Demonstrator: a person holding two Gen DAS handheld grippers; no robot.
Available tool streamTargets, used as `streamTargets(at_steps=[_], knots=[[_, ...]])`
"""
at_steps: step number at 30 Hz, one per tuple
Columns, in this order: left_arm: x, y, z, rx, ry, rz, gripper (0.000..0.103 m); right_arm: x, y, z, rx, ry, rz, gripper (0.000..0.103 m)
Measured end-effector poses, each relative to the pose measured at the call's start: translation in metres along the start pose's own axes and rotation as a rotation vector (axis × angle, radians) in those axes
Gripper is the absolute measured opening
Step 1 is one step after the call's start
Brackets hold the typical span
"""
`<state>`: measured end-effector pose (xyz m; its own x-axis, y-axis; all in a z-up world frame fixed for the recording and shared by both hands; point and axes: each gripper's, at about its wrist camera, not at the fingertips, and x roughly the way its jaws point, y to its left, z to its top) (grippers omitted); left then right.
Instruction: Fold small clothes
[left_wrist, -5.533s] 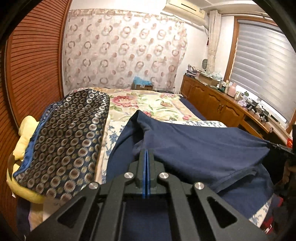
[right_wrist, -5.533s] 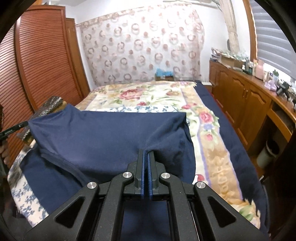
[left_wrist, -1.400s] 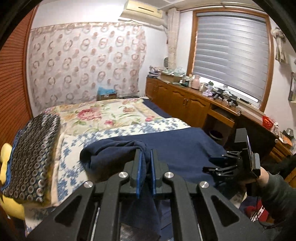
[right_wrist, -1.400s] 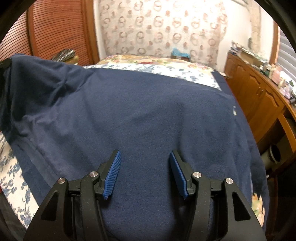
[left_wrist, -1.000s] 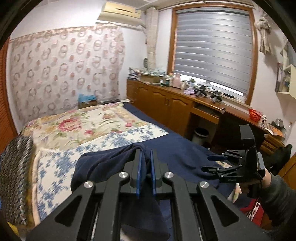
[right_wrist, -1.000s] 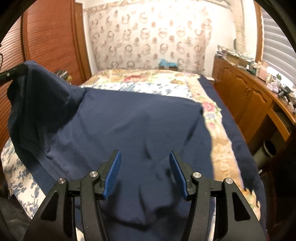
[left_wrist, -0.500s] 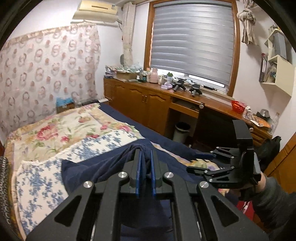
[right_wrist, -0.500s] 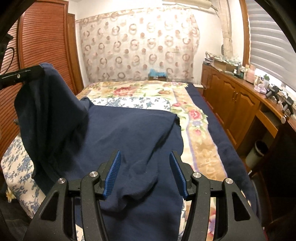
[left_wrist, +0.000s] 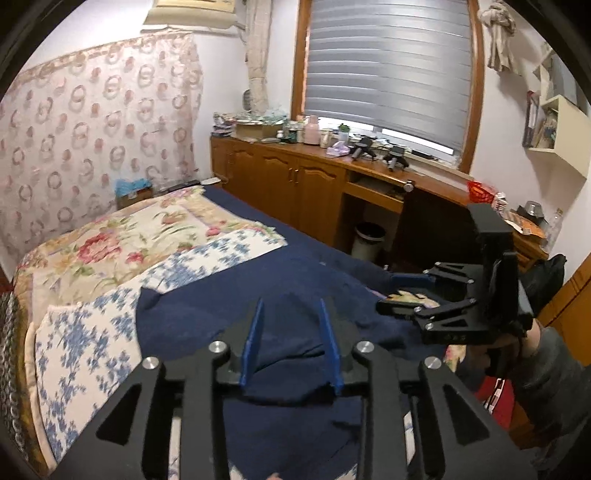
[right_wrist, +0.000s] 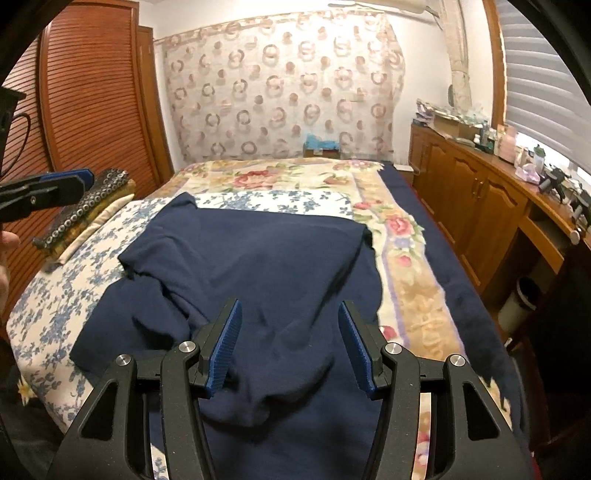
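Observation:
A navy blue garment (right_wrist: 266, 266) lies on the bed, its left part folded over onto the rest, rumpled near the front. My right gripper (right_wrist: 290, 306) hovers open just above its near edge, nothing between the pads. My left gripper (left_wrist: 291, 306) is over the same navy cloth (left_wrist: 207, 314); its jaws are opening, and the fabric lies beneath them, free of the pads. From the right wrist view the left gripper (right_wrist: 83, 182) shows at the far left, clear of the garment. The right gripper (left_wrist: 389, 291) appears at the right of the left wrist view.
The floral bedspread (right_wrist: 295, 181) covers the bed. A dark patterned cushion stack (right_wrist: 85, 206) sits at its left edge by the slatted wardrobe (right_wrist: 92, 92). Wooden cabinets (right_wrist: 472, 206) and a bin (right_wrist: 517, 302) line the right side. A person's grey sleeve (left_wrist: 546, 369) holds the right gripper.
The left gripper carried the pinched cloth edge rightward across the bed, then its jaws parted and the cloth dropped flat. The right gripper stayed open and still.

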<state>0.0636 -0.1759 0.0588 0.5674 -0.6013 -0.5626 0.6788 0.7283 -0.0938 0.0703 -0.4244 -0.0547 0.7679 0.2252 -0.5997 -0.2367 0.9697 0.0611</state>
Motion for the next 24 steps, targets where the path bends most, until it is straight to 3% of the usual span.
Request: streamTargets(at_steps=[16,24], knots=[[-0.013,0.075,-0.072,-0.132,0.033,0.184,0.035,0.027,0.058,0.002,-0.118,0.057,0.122,0.056],[-0.018,0.096,-0.093,-0.186,0.040,0.218,0.035,0.044,0.070,-0.003,-0.155,0.111,0.131,0.056]])
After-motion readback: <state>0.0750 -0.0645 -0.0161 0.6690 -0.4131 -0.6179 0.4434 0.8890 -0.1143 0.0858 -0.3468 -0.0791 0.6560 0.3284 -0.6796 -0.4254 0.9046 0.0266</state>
